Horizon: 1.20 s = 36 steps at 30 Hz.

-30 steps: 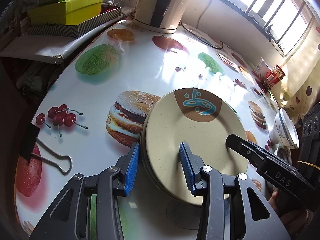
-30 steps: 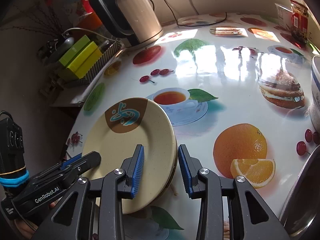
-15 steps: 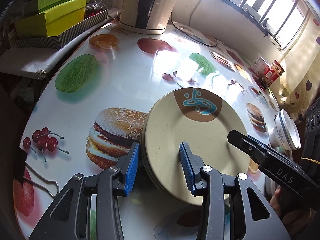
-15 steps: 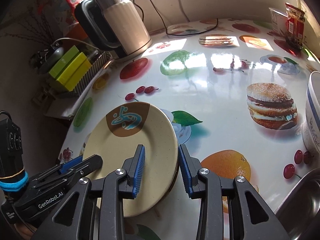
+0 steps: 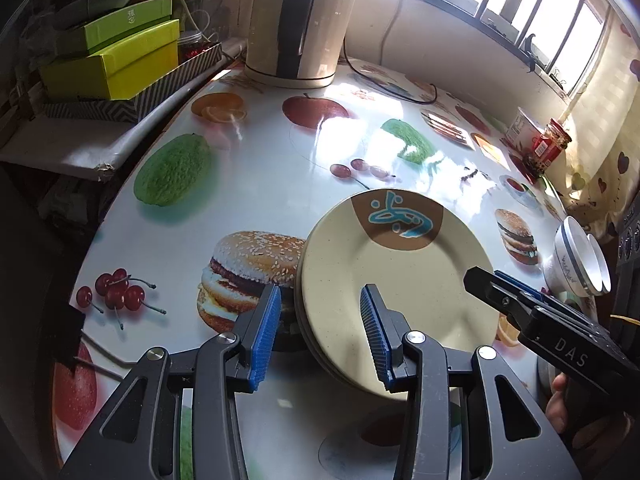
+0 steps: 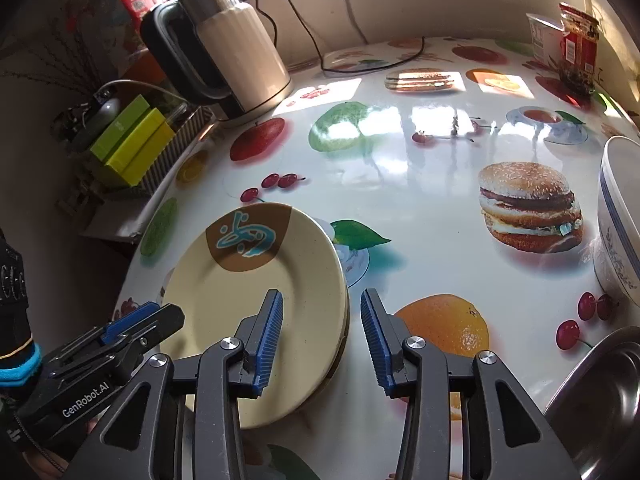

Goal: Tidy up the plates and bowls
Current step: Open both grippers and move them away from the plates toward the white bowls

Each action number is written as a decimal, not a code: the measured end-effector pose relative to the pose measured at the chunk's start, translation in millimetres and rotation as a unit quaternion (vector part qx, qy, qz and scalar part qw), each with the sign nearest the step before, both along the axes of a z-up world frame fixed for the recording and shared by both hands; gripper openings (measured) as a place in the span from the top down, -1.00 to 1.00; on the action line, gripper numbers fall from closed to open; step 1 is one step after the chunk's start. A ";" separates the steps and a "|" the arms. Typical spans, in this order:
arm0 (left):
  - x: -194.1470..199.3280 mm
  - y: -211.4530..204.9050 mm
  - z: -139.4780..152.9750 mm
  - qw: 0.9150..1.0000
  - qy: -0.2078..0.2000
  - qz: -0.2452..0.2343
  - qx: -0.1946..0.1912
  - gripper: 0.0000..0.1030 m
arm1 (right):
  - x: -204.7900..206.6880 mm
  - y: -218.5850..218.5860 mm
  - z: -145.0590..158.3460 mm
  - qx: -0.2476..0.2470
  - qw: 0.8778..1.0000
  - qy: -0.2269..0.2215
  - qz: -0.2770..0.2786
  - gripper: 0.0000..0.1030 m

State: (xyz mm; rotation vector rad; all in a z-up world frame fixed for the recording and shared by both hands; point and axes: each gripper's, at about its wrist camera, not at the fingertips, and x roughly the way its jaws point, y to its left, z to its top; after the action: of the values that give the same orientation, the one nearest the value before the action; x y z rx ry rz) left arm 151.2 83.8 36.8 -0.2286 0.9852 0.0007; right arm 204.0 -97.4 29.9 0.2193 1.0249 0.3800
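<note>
A stack of cream plates (image 5: 400, 280) with a brown and blue motif lies low over the tablecloth, also seen in the right wrist view (image 6: 256, 304). My left gripper (image 5: 320, 292) straddles its near-left rim, one pad over the top plate and one below, with a dark gap beside the rim. My right gripper (image 6: 321, 296) straddles the opposite rim. Its jaws are opening, and a gap shows between the outer pad and the plate edges. Each gripper shows in the other's view: the right gripper (image 5: 492, 284) and the left gripper (image 6: 160, 316).
White bowls with a blue rim (image 5: 576, 256) stand at the right (image 6: 620, 224). A steel basin (image 6: 600, 400) sits at the near right. A kettle (image 5: 296, 20) with its cord, yellow-green boxes (image 5: 116, 56) and a red jar (image 5: 548, 148) line the far edges.
Both grippers and the plate stack drifted a little across the printed cloth. The right jaws spread wider, and gaps have appeared between the outer pads and the plate rims.
</note>
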 end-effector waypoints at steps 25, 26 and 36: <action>-64.4 -55.6 53.6 0.996 -0.070 -0.053 0.018 0.17 | -82.1 -48.8 62.0 -0.031 0.995 -0.082 -0.053 -0.08; -65.5 -58.5 54.7 0.996 -0.072 -0.055 0.018 0.17 | -84.4 -51.2 63.2 -0.031 0.994 -0.085 -0.056 -0.08; -66.1 -90.8 59.5 0.992 -0.086 -0.081 0.036 0.17 | -100.7 -78.5 67.4 -0.053 0.991 -0.096 -0.083 -0.10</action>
State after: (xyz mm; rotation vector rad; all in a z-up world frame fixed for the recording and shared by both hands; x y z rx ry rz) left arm 85.1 -7.0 96.3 -0.0793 0.8284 -0.1298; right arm 103.3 -175.9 97.3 0.1679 0.8278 0.1916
